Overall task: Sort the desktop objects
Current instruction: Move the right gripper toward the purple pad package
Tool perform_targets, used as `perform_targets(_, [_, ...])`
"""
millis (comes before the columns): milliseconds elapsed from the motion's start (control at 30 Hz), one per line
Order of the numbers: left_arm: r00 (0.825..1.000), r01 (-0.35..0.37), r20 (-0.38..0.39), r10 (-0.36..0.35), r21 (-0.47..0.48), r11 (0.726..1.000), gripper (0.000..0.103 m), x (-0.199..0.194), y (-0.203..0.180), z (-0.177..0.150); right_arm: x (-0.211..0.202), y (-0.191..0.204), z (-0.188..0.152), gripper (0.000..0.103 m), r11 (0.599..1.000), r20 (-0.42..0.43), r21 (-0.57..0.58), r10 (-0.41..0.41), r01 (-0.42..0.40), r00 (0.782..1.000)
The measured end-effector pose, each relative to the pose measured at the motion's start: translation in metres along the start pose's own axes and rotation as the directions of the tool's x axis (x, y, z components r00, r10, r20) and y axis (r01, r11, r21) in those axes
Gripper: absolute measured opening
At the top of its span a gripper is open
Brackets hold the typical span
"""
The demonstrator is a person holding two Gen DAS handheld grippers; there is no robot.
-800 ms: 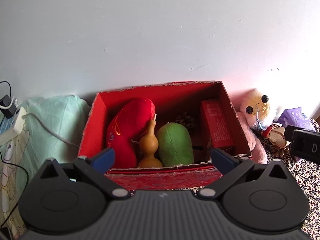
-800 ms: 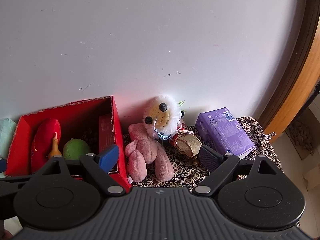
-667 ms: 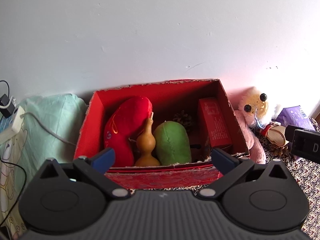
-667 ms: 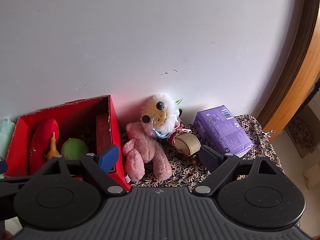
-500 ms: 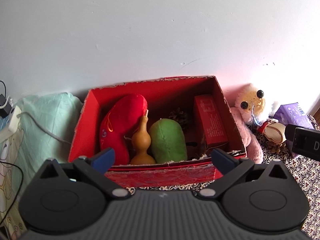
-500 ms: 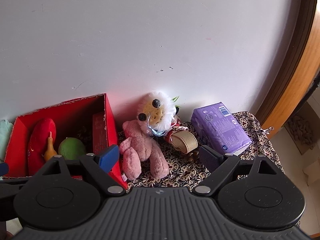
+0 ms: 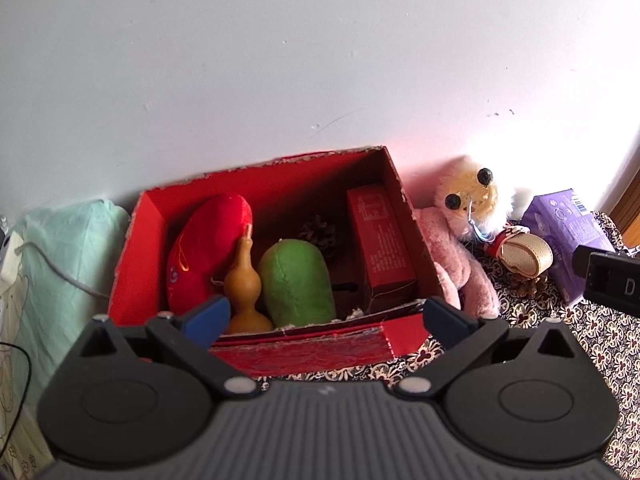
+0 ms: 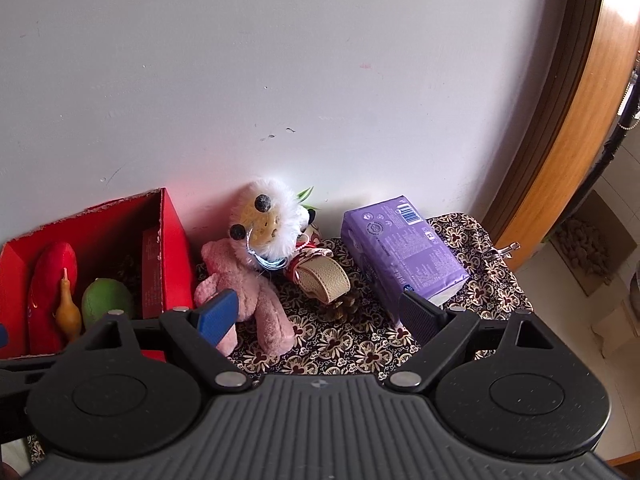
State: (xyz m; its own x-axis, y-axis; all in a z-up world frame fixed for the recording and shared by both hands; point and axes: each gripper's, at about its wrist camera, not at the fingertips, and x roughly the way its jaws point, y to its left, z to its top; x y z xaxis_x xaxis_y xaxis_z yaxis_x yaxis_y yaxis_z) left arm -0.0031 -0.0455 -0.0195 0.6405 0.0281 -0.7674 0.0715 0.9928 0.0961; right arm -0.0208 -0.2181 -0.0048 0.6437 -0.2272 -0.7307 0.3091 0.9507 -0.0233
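A red open box (image 7: 136, 248) stands against the wall and holds a red plush (image 7: 204, 248), a brown gourd (image 7: 244, 280), a green plush (image 7: 296, 276), a pine cone (image 7: 320, 232) and a red carton (image 7: 380, 248). My left gripper (image 7: 326, 314) is open and empty in front of the box. Right of the box lie a pink plush toy (image 8: 248, 276), a beige roll (image 8: 324, 276), a pine cone (image 8: 340, 308) and a purple pack (image 8: 400, 256). My right gripper (image 8: 318, 314) is open and empty, above the cloth in front of them.
A patterned cloth (image 8: 360, 344) covers the table. A pale green cushion (image 7: 60, 248) with a grey cable lies left of the box. A white wall is close behind. A wooden door frame (image 8: 568, 120) stands at the right, past the table edge.
Both grippers have pulled back and risen a little; the box and the toys sit lower and smaller in view. Both stay open. No object has moved.
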Motion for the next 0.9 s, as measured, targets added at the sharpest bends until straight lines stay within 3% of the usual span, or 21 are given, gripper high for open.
perform_targets(900, [0.996, 0.08, -0.035, -0.077, 0.076, 0.994, 0.103, 0.011, -0.085, 0.015, 0.021, -0.073, 0.011, 0.089, 0.993, -0.01, 0.077, -0.087, 0.088, 0.996])
